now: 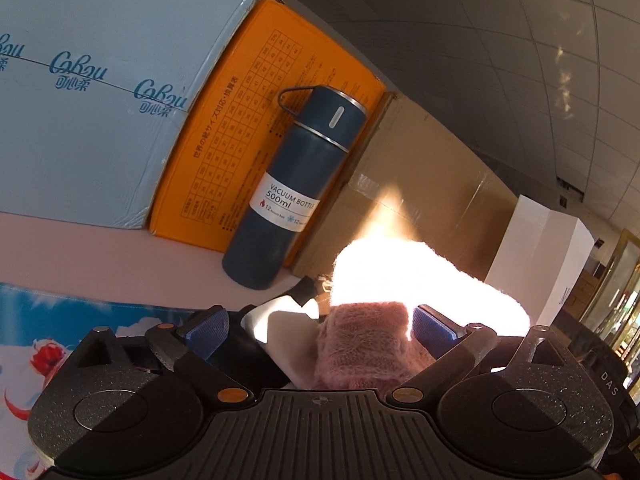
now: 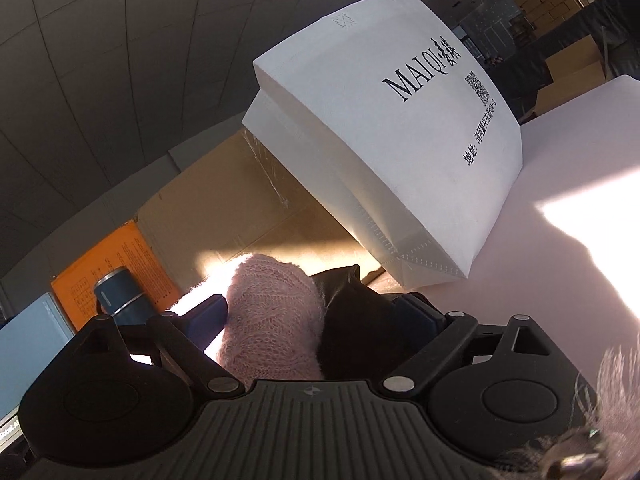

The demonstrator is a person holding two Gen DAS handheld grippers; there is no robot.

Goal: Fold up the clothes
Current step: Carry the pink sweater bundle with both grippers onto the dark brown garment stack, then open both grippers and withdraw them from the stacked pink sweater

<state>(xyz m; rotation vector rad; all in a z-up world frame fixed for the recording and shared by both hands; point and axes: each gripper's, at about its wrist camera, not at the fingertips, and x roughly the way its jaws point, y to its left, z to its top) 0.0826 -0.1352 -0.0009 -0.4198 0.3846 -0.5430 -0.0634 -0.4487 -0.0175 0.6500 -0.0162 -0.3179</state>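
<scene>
1. left gripper (image 1: 316, 326) jaws apart, pink knit garment (image 1: 360, 344) loose between them, in front of the vacuum bottle (image 1: 296, 184).
2. right gripper (image 2: 320, 316) likewise apart around the knit.
3. judgement: release step; both should back out level without snagging the loose yarn.

You can read "VACUUM BOTTLE 500ml" on the blue flask (image 1: 294, 188), "Cabau" repeated across the pale blue box (image 1: 100, 100), "MAIQI" on the white bag (image 2: 400, 128), "DAS" on a dark edge (image 1: 610, 384).
</scene>
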